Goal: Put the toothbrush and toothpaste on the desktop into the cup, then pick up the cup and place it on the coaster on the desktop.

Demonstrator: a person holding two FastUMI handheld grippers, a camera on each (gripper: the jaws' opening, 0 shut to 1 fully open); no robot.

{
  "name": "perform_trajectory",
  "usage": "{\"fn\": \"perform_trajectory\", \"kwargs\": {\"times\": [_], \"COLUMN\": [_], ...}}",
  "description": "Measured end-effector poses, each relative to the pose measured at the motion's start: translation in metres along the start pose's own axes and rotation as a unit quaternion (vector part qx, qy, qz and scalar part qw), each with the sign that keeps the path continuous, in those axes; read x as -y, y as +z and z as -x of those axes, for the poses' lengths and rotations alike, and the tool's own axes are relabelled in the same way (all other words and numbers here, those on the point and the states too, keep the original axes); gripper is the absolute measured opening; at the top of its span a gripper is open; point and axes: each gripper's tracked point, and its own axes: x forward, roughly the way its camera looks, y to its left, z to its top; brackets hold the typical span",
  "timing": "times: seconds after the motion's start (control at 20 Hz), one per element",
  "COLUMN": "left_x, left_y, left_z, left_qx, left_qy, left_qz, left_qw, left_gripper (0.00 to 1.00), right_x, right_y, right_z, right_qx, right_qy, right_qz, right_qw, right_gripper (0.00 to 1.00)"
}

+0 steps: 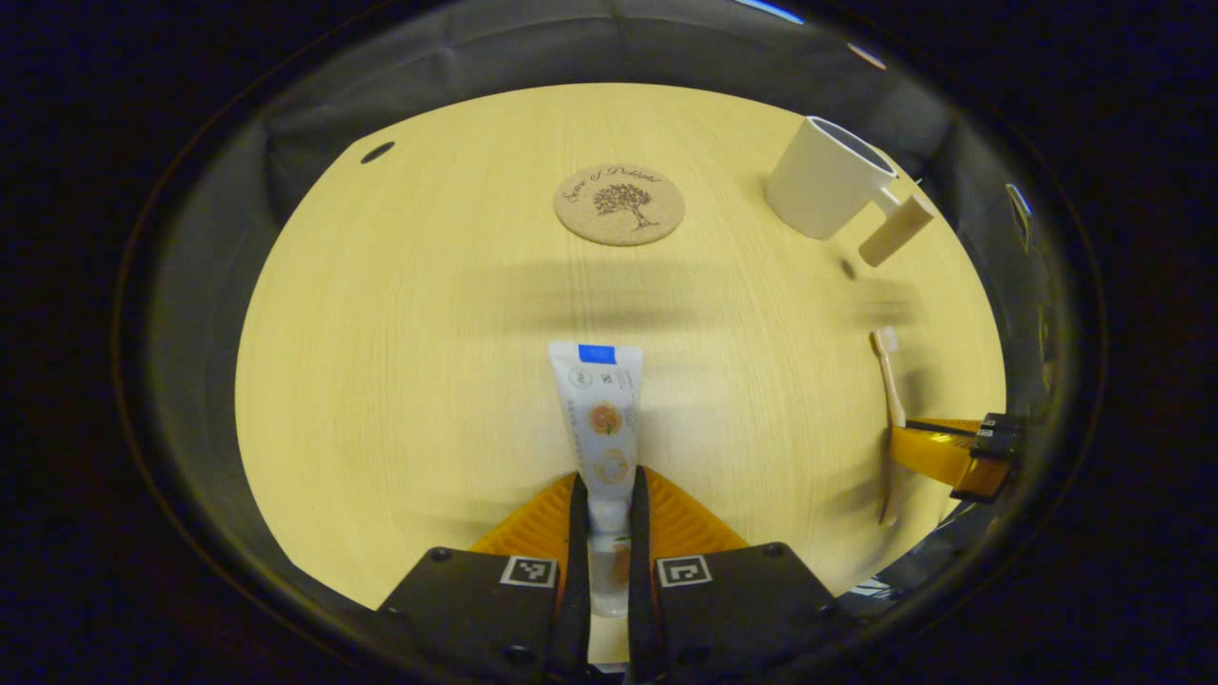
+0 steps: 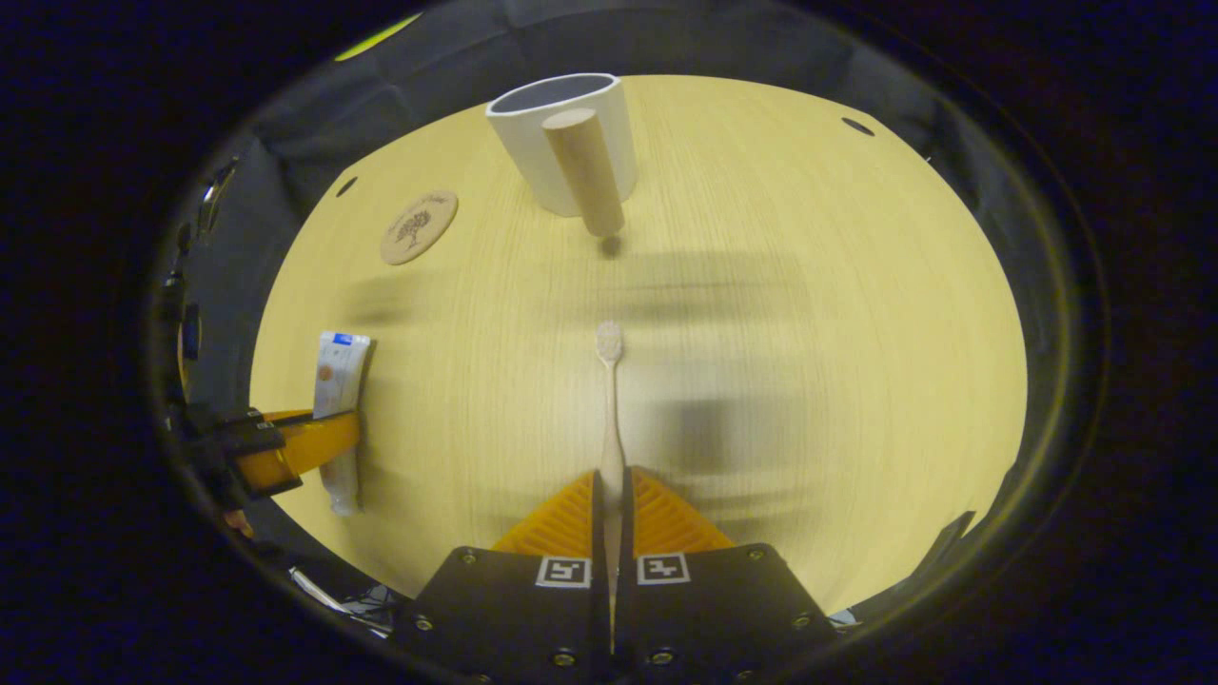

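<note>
A white toothpaste tube (image 1: pixel 601 419) with a blue mark lies lengthwise on the pale wooden desktop (image 1: pixel 419 362), and my left gripper (image 1: pixel 607 490) is shut on its near end. A slim toothbrush (image 2: pixel 610 409) points away from me, with my right gripper (image 2: pixel 612 487) shut on its handle. The white cup (image 2: pixel 561 133) with a wooden peg handle stands at the far edge ahead of the right gripper. A round cork coaster (image 1: pixel 619 205) lies far ahead of the left gripper. In the left gripper view the cup (image 1: pixel 826 188) is far right and the toothbrush (image 1: pixel 890 381) is at the right.
The desktop is ringed by the dark cloth wall. Small round holes (image 1: pixel 377 151) pierce the desktop near its far corners. Bare wood lies between the coaster (image 2: pixel 419 226), the cup and both grippers.
</note>
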Motion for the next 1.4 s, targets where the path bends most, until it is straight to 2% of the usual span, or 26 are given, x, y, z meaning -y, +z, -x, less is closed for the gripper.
{"fn": "perform_trajectory", "kwargs": {"times": [0.4, 0.65, 1.0, 1.4], "left_x": [0.001, 0.01, 0.023, 0.043], "left_y": [0.013, 0.037, 0.089, 0.161], "left_z": [0.019, 0.051, 0.101, 0.145], "left_qx": [0.061, 0.122, 0.234, 0.335], "left_qy": [-0.009, -0.038, -0.072, -0.093], "left_qz": [0.013, 0.038, 0.049, 0.05], "left_qw": [0.998, 0.991, 0.968, 0.936], "left_gripper": [0.24, 0.22, 0.24, 0.24], "right_x": [-0.011, -0.026, -0.039, -0.065], "right_y": [0.016, 0.048, 0.112, 0.202], "right_z": [0.024, 0.058, 0.109, 0.152], "right_qx": [0.073, 0.158, 0.304, 0.419], "right_qy": [0.035, 0.067, 0.096, 0.094], "right_qz": [0.001, 0.011, 0.034, 0.087], "right_qw": [0.997, 0.985, 0.947, 0.899], "right_gripper": [0.03, 0.03, 0.03, 0.03]}}
